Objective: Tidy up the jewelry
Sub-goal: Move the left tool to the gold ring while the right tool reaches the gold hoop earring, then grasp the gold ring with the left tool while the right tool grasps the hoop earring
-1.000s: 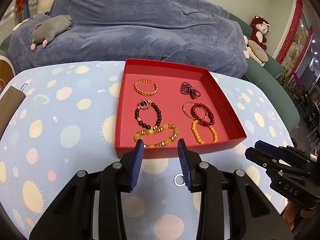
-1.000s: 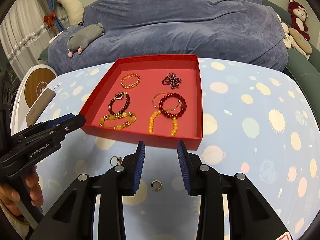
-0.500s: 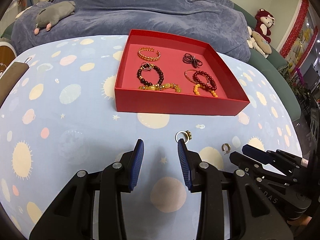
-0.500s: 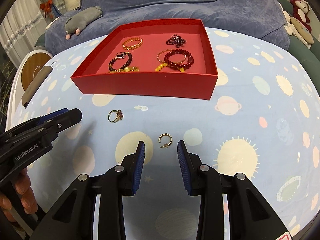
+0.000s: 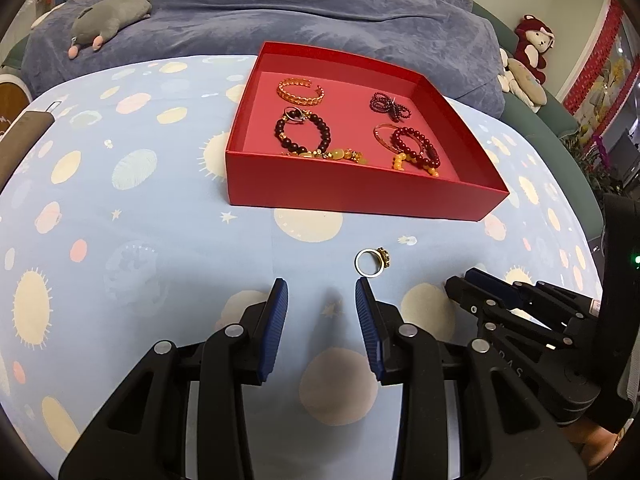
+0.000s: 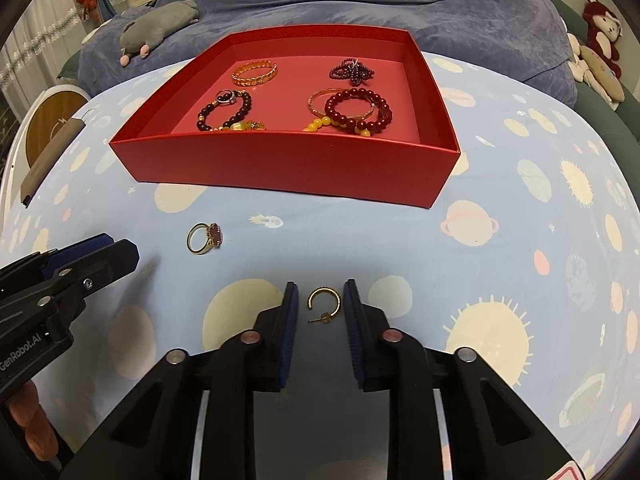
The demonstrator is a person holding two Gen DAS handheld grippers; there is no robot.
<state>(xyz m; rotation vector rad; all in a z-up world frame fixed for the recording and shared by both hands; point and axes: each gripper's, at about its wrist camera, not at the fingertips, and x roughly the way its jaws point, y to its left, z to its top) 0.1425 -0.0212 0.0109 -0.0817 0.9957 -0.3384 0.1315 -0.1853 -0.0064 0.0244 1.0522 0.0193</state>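
Observation:
A gold hoop earring (image 6: 325, 303) lies on the tablecloth between the fingertips of my right gripper (image 6: 321, 300). Its jaws are closing, with thin gaps left on both sides of the hoop. A gold ring with a dark red stone (image 6: 214, 236) lies to the left of it, near my left gripper (image 6: 114, 246). In the left wrist view, the ring (image 5: 372, 263) sits just beyond the right fingertip of my left gripper (image 5: 321, 292), which is open and holds nothing. The red box (image 5: 360, 196) beyond them holds several bracelets (image 5: 302, 132). My right gripper (image 5: 464, 284) shows low at the right edge.
The table wears a pale blue cloth with suns and planets (image 6: 500, 240). A brown strip (image 6: 48, 160) lies at its left edge. Behind the table is a sofa under a blue cover (image 5: 320, 12) with a grey plush toy (image 5: 112, 12) and a red plush monkey (image 5: 532, 40).
Both grippers have come down close to the cloth. The right jaws have narrowed, and the hoop earring now lies between them. The left jaws kept their width.

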